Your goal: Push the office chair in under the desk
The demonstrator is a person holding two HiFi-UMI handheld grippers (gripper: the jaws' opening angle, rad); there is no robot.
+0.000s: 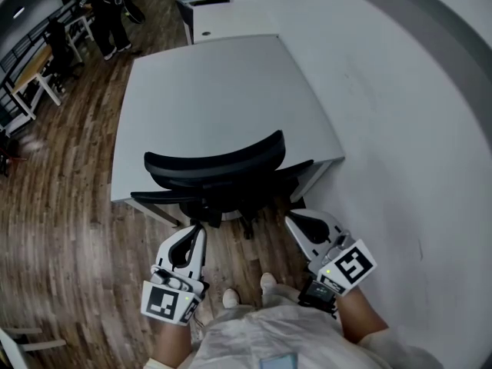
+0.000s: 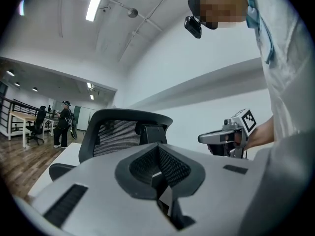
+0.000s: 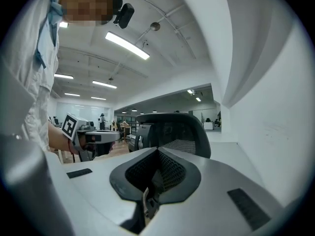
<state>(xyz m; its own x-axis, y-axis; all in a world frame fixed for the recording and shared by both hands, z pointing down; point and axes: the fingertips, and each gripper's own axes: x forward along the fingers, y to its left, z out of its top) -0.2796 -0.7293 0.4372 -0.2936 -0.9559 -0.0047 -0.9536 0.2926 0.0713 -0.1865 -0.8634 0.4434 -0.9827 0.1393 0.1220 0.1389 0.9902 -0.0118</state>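
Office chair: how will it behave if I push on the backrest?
The office chair probably rolls easily: its base stands on smooth wood floor. Its mesh backrest looks thin, so it may flex or recline under a high push.

A person in dark clothes (image 1: 108, 18) stands on the wooden floor (image 1: 65, 237), near a wooden table (image 1: 32, 69), well apart from the white wall (image 1: 407, 114).
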